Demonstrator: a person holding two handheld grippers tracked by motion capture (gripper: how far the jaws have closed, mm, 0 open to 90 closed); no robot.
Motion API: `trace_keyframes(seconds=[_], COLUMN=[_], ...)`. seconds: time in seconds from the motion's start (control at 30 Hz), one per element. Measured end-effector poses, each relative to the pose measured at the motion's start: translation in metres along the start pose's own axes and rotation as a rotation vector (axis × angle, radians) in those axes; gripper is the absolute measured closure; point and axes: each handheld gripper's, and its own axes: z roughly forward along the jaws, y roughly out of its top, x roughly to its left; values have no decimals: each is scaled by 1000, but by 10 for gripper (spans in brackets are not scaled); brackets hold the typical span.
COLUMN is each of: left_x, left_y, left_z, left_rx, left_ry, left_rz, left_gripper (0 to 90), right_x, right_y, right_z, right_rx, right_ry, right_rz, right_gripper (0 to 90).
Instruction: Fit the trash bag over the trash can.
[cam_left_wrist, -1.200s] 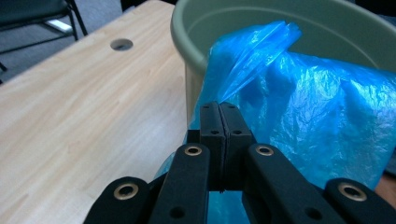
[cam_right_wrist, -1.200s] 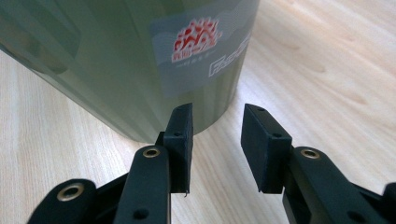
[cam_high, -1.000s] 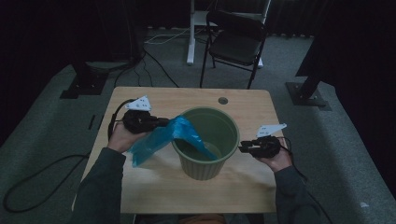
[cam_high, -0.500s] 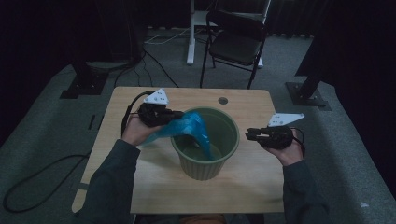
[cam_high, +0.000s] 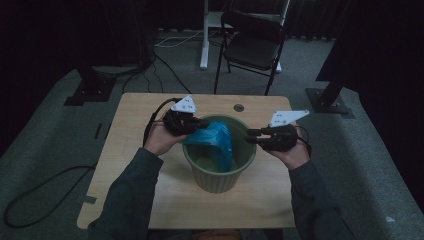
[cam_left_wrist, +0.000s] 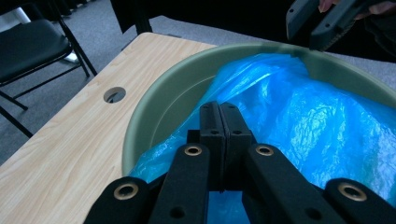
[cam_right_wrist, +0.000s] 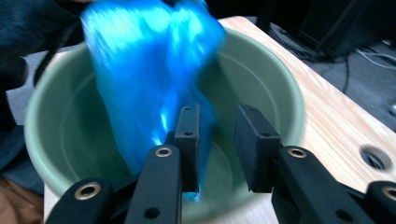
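Blue plastic bag (cam_high: 214, 142) is being held clamped in the left hand-held gripper (cam_high: 200, 123) and draped into the green bin (cam_high: 220, 175) on the counter (cam_high: 130, 135), hanging just left of the right hand-held gripper (cam_high: 250, 136), whose jaws, just opening, are standing apart.

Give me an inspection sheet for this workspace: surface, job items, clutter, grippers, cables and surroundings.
Surface: wooden table, round hole near far edge.
Job's things: green bin mid-table; blue plastic bag draped over its rim into it.
Clutter: nothing seen.
Grippers: left gripper shut on the bag; right gripper with jaws apart at the bin's rim, just opening, nothing clamped.
Cables: one trails from left gripper across table; more on floor.
Surroundings: folding chair, grey carpet, dark stands.
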Motion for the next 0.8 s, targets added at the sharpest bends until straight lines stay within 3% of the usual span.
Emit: trace_keyframes(seconds=[0.3,0.33,0.4,0.43,0.47,0.5,0.57,0.63,0.67,0.8], left_x=[-5,-6,-7,-7,-7,-6,-3,-3,1,4], left_y=[8,8,8,8,6,4,0,0,-6,-19], left_z=[7,8,5,5,-1,-6,-17,-17,-31,-46], left_rx=[-5,-7,-9,-9,-13,-17,-36,-36,-48,-41], left_ry=[-10,-6,4,4,20,33,54,54,70,81], left_rz=[12,11,9,9,5,1,-21,-21,-50,-83], left_gripper=[889,881,838,815,777,766,760,760,760,683], right_x=[10,10,8,8,7,6,5,4,4,-1], right_y=[22,23,23,23,22,21,19,17,17,11], right_z=[25,29,33,33,36,36,36,35,35,31], right_rx=[-16,-6,11,11,38,44,51,49,49,41], right_ry=[37,29,21,21,-5,-12,-25,-37,-37,-61], right_rz=[-29,-26,-18,-18,-21,-19,-10,-6,-6,19], right_gripper=[608,632,783,783,860,868,872,872,872,867])
